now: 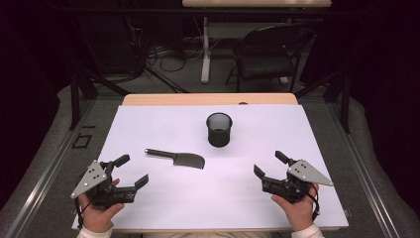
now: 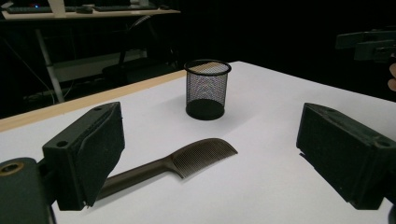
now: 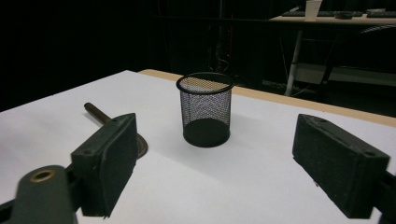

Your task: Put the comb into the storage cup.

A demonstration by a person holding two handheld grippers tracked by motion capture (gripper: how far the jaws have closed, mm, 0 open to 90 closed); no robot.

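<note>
Dark plastic handled comb (image 1: 177,158) flat beside black wire-mesh cup (image 1: 219,129), reachable; left gripper (image 1: 130,172), right gripper (image 1: 270,164) spread wide, empty, flanking

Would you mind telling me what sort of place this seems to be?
Probably a lab or office workroom: a white-topped table, a folding chair and loose cables on the floor, and another desk with keyboards behind.
</note>
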